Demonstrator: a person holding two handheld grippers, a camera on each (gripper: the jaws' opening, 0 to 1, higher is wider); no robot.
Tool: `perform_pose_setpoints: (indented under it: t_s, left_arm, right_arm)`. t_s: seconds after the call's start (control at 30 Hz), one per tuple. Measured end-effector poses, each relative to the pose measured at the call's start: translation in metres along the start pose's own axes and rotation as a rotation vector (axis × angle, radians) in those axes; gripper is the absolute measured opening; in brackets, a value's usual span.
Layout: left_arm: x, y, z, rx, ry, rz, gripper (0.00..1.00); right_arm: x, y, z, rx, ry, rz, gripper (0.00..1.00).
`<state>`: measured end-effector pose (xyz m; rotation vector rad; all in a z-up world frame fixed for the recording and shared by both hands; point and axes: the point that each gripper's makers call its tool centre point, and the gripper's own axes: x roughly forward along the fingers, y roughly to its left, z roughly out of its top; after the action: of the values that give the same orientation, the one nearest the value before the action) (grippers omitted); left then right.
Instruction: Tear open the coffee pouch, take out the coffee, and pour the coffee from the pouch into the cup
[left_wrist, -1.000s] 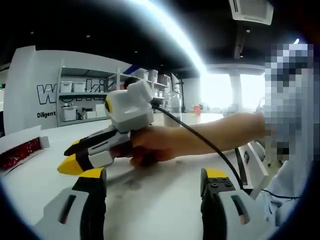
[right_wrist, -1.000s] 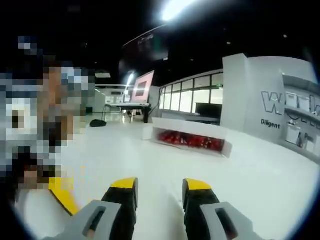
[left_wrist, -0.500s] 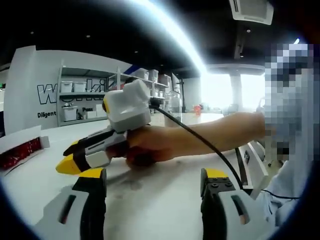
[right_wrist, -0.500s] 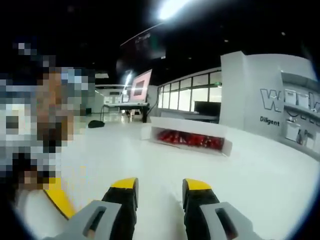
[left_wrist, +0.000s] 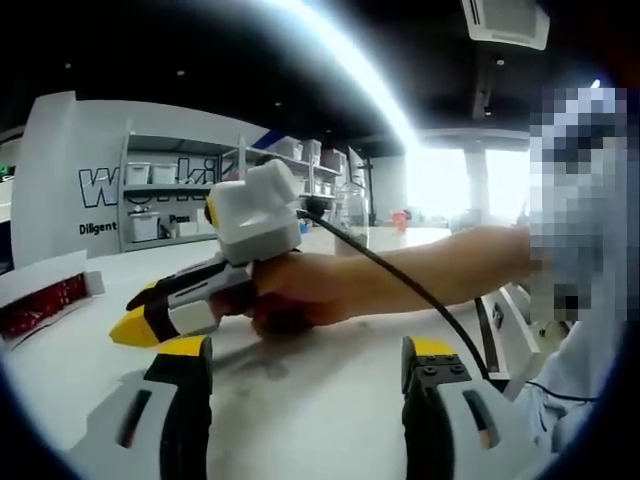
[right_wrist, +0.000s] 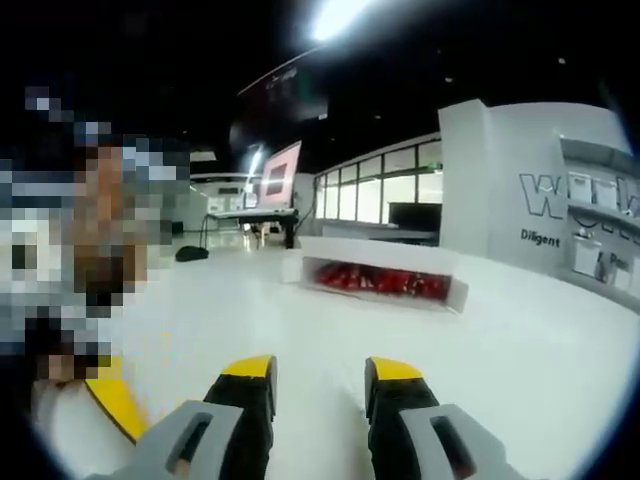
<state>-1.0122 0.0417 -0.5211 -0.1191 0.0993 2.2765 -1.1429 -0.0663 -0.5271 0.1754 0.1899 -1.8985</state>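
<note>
Little has changed. In the left gripper view, the right gripper (left_wrist: 128, 327), gripped in the person's hand (left_wrist: 290, 297), has sunk slightly toward the table (left_wrist: 320, 390) over the last second and tipped a touch, its yellow tips ending a bit lower and further left. In the right gripper view, the whole scene has drifted slightly, which is camera motion; the left gripper's yellow tip (right_wrist: 112, 400) at the lower left has slid a little left and shows less.
</note>
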Motion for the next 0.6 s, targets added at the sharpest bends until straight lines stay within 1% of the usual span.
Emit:
perform_pose_setpoints:
  t_s: [0.17,0.43,0.6]
  left_arm:
    - [-0.0014,0.0064,0.0004,-0.008,-0.004,0.035,0.79]
    - [-0.0014,0.0081,0.0003,-0.010,-0.004,0.044,0.79]
    - [-0.0020,0.0107,0.0001,-0.011,-0.003,0.060,0.79]
  right_arm:
    - [0.0010,-0.0016,0.0005,0.001,-0.001,-0.001,0.36]
    - [0.0020,0.0005,0.0033,-0.007,-0.006,-0.002,0.36]
    - [0.0048,-0.0048,0.0041,-0.021,-0.004,-0.010,0.35]
